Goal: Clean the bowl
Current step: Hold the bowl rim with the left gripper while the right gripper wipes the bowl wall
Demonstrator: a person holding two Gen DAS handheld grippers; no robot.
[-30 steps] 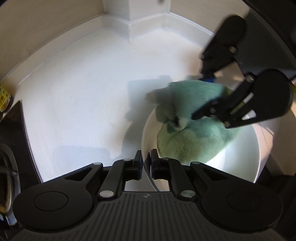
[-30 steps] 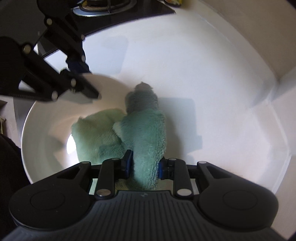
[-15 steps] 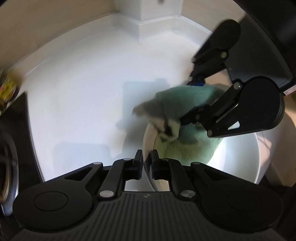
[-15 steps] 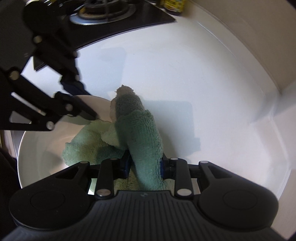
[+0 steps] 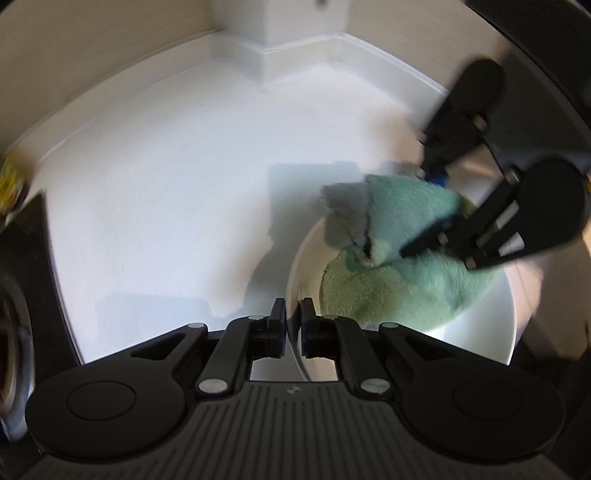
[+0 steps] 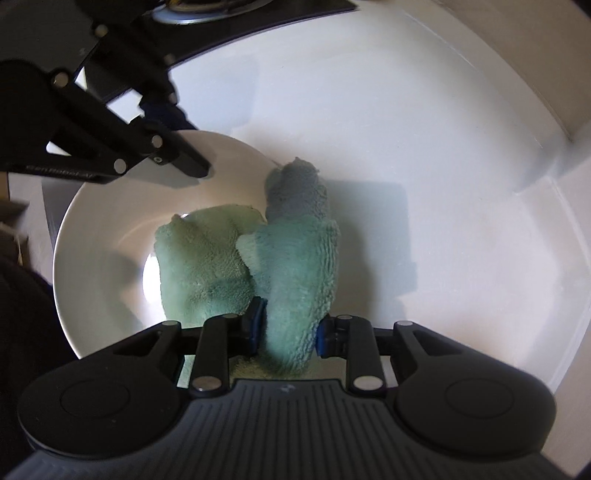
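Since a second before, the green cloth (image 6: 295, 266) had slid a little across the bowl (image 6: 103, 236), its bunched bulk shifting over the inner wall while the bowl itself kept its place. The bowl, white and glossy, sat on the white worktop (image 6: 461, 166) near the corner of the wall, with a dark hob (image 6: 236, 11) beyond it.

The cloth lay partly on the bowl's floor, and one fold reached over the far rim onto the worktop. The right claw (image 6: 290, 328) was clamped on a thick fold of it, blue pads pressing the pile from both sides, and was closing slightly on it. The left claw (image 5: 293, 325) was pinched nearly shut on the bowl's near rim, one finger inside and one outside, steadying it.

The bowl looked hard, smooth and breakable, likely slippery under a thin pinch, so the rim seemed the only sensible hold, and a firm one. The cloth looked soft, light and plush; a grip on a doubled fold would probably keep it from slipping while it is dragged round the wall.
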